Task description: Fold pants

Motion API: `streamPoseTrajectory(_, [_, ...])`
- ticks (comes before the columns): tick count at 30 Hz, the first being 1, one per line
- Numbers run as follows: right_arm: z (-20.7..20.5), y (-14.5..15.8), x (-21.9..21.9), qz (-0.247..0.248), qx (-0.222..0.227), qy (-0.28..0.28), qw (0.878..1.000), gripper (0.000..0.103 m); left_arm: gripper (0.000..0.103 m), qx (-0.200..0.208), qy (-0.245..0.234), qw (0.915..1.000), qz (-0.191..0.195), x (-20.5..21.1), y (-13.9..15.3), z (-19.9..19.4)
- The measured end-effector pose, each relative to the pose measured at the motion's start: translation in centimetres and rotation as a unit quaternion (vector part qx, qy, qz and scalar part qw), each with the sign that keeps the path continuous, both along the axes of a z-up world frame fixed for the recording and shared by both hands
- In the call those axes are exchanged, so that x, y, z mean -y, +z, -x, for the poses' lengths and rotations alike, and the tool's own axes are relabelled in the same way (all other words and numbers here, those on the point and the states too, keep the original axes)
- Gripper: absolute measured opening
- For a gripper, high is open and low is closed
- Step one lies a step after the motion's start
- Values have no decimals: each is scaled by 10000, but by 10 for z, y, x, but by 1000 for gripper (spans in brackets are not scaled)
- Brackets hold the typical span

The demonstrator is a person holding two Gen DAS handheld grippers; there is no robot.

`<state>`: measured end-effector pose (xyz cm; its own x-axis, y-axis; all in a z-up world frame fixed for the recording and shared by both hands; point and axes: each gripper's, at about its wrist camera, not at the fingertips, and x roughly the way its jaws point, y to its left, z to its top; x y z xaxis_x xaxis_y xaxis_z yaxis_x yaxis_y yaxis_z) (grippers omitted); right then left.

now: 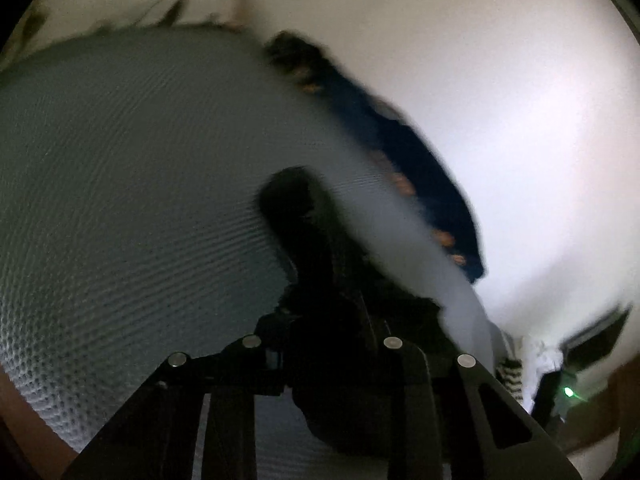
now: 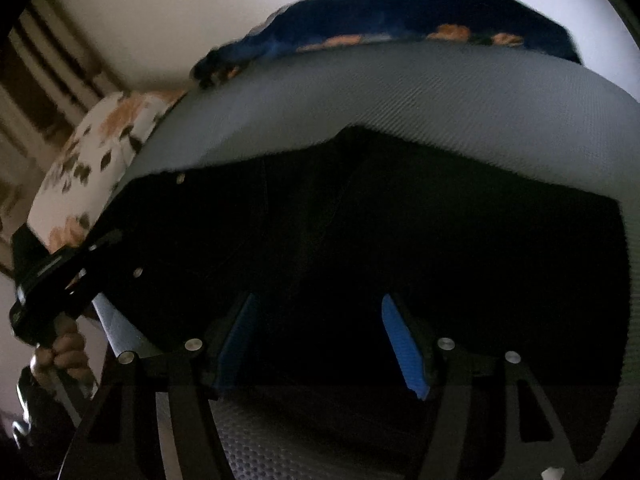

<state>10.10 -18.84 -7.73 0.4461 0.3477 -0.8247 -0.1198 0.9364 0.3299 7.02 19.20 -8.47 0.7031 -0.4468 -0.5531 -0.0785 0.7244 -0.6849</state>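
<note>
The pants [image 2: 400, 240], a large dark garment, lie spread over a pale grey textured mattress [image 2: 440, 92] and fill most of the right wrist view, their far edge running just short of the mattress's far side. The mattress, with its fine waffle weave, is the biggest surface in the left wrist view too, where it fills the whole left half. Along its far edge lies a navy blue cloth with orange flowers [image 2: 400, 20], touching the mattress, and at the far corner a white pillow with orange and dark flower prints [image 2: 92, 148] rests against it. A plain pale wall rises behind all of this. No container shows in either view. The right gripper [image 2: 320, 344] hangs over the pants with its blue-padded fingers [image 2: 400, 344] standing apart, the dark fabric beneath and between them but the pads not pressing it. The left gripper [image 1: 292, 216] is blurred in its own view; its dark fingers are drawn close together around a bunch of dark fabric that looks like part of the pants, near the mattress's edge. In the right wrist view a hand [image 2: 64, 352] grips that left gripper's handle at the lower left.
</note>
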Motion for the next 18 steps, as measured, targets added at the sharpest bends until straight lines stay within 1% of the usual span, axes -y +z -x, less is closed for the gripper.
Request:
streamPoseTrajectory(2, [1,8,14,-35,83,-183,9998,63,25,271,-254,9993,-87,17,22,-3])
streamPoseTrajectory(4, [3,16,33,-87,166,-401,9990,63,25,545,-566,9968,-138,38,45,-5])
streamPoseTrajectory(5, [5,20,45,-113,215,-533,9983,64,25,685,-796,9943,-168,54,57,-7])
streamPoseTrajectory(8, [11,28,74,-185,315,-865,9956,64,25,882,-1290,9873,-274,94,75,-12])
streamPoseTrajectory(10, [17,32,93,-266,356,-1069,9933,64,25,939,-1651,9814,-287,129,81,-17])
streamPoseTrajectory(13, [26,37,124,-372,420,-1386,9888,64,25,869,-2115,9731,-283,173,81,-24])
streamPoseTrajectory(18, [41,38,164,-546,439,-1797,9812,64,25,647,-2800,9565,-500,246,70,-31])
